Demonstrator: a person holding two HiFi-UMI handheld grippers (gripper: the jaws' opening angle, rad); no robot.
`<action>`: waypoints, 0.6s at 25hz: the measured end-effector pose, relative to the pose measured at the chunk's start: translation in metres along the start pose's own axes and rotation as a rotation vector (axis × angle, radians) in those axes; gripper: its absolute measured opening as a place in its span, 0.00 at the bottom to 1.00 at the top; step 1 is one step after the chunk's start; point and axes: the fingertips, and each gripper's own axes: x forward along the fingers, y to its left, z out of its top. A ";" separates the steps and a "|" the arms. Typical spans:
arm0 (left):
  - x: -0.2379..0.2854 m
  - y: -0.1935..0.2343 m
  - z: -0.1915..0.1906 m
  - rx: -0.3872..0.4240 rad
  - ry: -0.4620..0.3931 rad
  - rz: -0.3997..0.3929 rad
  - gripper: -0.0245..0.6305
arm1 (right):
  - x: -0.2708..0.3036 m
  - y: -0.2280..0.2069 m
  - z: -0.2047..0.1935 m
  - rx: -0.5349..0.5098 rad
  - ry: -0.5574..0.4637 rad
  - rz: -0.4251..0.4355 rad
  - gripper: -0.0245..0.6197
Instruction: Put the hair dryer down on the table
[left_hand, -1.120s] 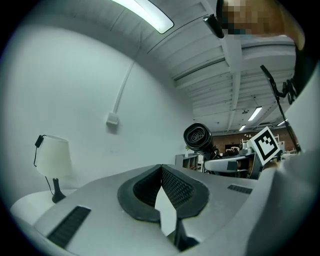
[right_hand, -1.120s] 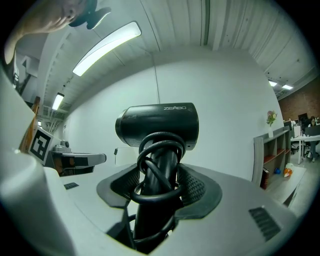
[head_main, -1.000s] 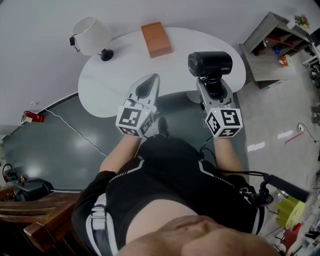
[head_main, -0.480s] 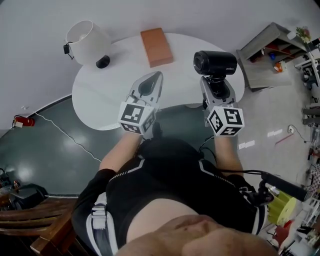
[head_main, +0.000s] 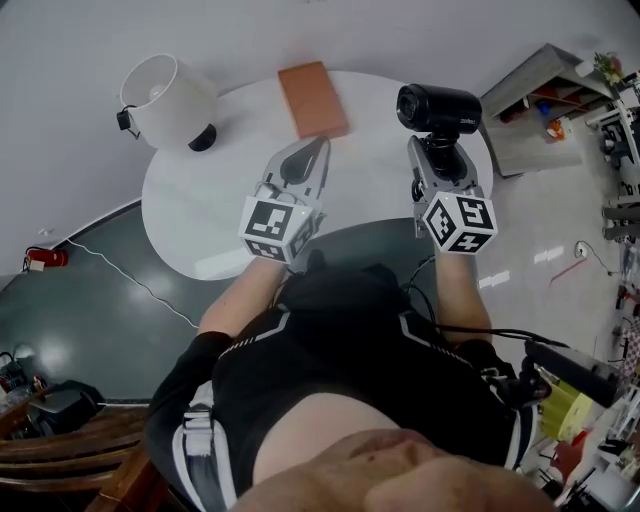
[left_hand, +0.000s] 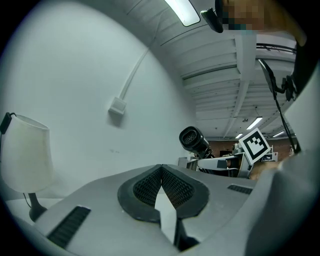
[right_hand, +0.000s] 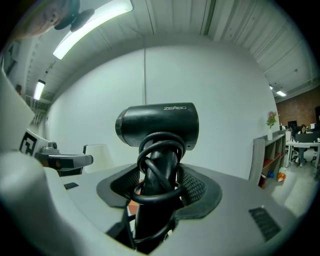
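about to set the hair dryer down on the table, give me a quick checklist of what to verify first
1. Grip: ok. The right gripper has its jaws shut on the handle of the hair dryer.
2. Tidiness: ok. The cord is coiled round the handle.
3. Landing spot: ok. Bare table shows between the orange box and the dryer.
4. Clearance: ok. The left gripper has its jaws shut and empty, apart from the dryer.
5. Height above the table: cannot tell.
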 end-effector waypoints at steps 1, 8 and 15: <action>0.004 0.000 0.001 0.004 -0.002 -0.001 0.09 | 0.005 -0.005 -0.001 -0.005 0.010 -0.003 0.43; 0.036 0.000 -0.004 0.032 0.019 0.025 0.09 | 0.047 -0.043 -0.003 0.013 0.045 0.024 0.43; 0.078 -0.001 -0.017 0.032 0.068 0.095 0.09 | 0.092 -0.085 -0.024 0.012 0.136 0.100 0.43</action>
